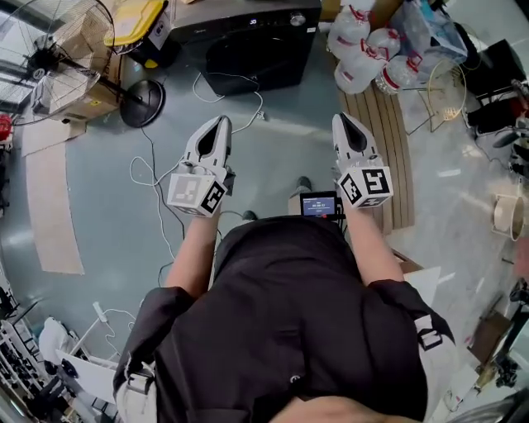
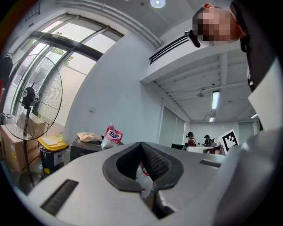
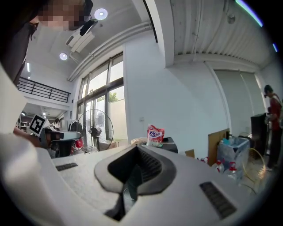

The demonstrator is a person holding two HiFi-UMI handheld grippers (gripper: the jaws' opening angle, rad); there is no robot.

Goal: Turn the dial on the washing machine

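The black washing machine (image 1: pixel 252 41) stands on the floor ahead of me, with its silver dial (image 1: pixel 296 18) on the top panel. Both grippers are held up in front of my chest, well short of it. My left gripper (image 1: pixel 221 122) is shut with nothing in it, and my right gripper (image 1: pixel 343 118) is also shut and empty. In the left gripper view the left gripper (image 2: pixel 141 144) points toward the machine (image 2: pixel 84 151), which has a detergent bag (image 2: pixel 112 135) on top. The right gripper (image 3: pixel 136 146) likewise faces the machine (image 3: pixel 171 144) and the bag (image 3: pixel 155 133).
A standing fan (image 1: pixel 51 58) and a yellow-lidded bin (image 1: pixel 136 20) are at the left of the machine. Packs of water bottles (image 1: pixel 364 45) and a wooden pallet (image 1: pixel 388 140) lie at its right. White cables (image 1: pixel 157 186) trail over the grey floor.
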